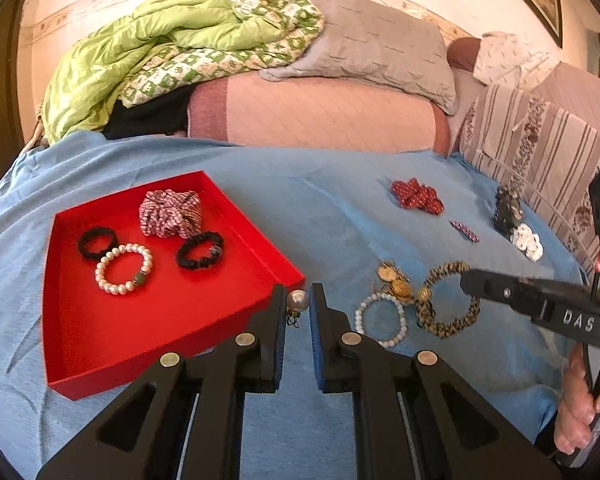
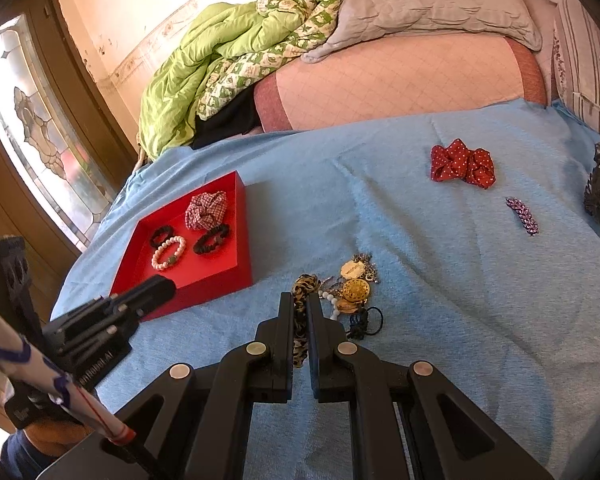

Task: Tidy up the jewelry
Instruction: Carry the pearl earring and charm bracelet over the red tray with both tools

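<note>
**Pearl earring in left jaws, tray just to the left**

The left gripper [image 1: 298, 304] held a pearl earring [image 1: 298, 301] between its tips, jaws narrow and pinched on the bead, a small hook dangling under it. The red tray [image 1: 172, 320] lay directly left of the jaws; its near right corner sat just beside the left finger. So the coming move looked like a short shift left and slightly forward over the rim, then a release (judgement only). The tray already held a pearl bracelet [image 1: 124, 269], two black hair ties and a checked scrunchie [image 1: 171, 213].

The right gripper [image 2: 300, 320] was down on the loose pile on the bed, to the right of the tray. Its jaws were narrow around the leopard ring [image 2: 300, 320], whose band ran along the fingers from the tips back toward the camera. Whether it was truly clamped or only straddled, I could not tell. From the left wrist view the ring [image 1: 448, 300] lay flat on the blue sheet [image 1: 340, 200], the right finger tip touching its far side.

The left hand was nearer the tray; the right had the longer reach across. A white bead bracelet [image 1: 380, 320] and gold medallions [image 1: 396, 280] sat touching the ring, so snagging was a risk if it lifted. A red scrunchie [image 2: 462, 165] and a purple clip [image 2: 522, 216] lay well apart, farther up the bed.
</note>
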Demonstrator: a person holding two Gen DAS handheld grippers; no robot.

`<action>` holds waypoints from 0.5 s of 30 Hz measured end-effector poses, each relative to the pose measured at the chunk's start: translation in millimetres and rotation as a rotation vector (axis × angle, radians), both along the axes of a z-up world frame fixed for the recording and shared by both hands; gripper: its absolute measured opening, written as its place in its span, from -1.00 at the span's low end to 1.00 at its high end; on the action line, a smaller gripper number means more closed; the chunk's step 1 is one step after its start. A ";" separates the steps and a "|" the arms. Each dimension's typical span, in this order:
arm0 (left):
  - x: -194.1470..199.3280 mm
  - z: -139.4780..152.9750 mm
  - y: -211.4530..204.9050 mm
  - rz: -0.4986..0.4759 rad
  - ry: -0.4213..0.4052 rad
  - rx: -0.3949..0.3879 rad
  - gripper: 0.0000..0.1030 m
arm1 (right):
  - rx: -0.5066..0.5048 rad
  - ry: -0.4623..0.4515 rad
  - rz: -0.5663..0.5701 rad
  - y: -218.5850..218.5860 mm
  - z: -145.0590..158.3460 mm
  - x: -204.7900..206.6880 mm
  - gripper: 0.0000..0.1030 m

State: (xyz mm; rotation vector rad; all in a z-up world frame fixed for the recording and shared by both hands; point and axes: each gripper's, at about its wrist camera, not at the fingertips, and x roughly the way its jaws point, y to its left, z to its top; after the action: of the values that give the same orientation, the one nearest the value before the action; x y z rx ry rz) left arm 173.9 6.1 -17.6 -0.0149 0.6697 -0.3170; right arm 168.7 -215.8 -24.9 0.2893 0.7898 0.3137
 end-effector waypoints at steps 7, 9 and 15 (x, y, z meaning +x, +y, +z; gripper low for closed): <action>8.5 7.2 27.4 0.052 -0.005 -0.038 -0.79 | -0.009 0.005 0.017 15.3 3.9 1.4 -0.87; 12.2 8.1 36.4 0.072 -0.004 -0.046 -0.79 | 0.002 0.013 0.026 20.9 5.3 3.3 -0.87; 23.0 8.8 65.8 0.129 0.015 -0.081 -0.79 | 0.043 0.026 0.066 46.4 12.9 11.4 -0.87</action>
State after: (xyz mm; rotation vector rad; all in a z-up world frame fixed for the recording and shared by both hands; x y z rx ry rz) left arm 197.0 72.0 -8.7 -0.1377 0.6672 -0.2201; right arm 180.1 -169.4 -12.0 0.3092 0.8203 0.3898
